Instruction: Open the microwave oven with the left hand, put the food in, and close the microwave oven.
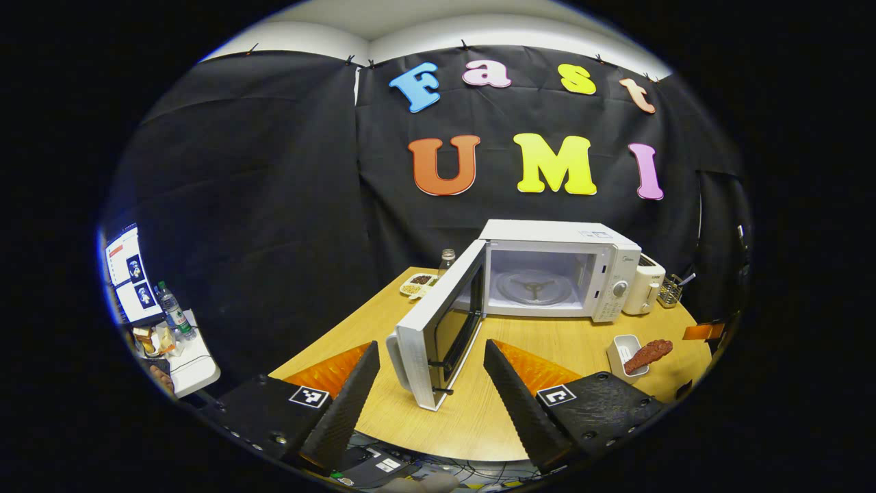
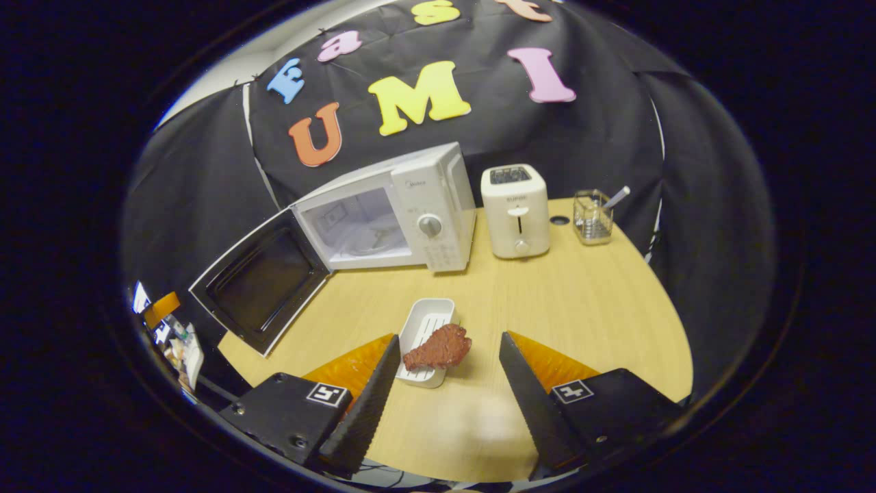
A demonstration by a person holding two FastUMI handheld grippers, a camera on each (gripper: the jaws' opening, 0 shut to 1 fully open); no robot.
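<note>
Here, left hand-held gripper point(image 1: 431, 383) spread, flanking open microwave door point(image 1: 438, 329)

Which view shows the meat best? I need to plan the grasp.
The right gripper view: the meat lies close ahead between the open right tongs, resting on the white tray. The left gripper view shows it small, far right.
</note>
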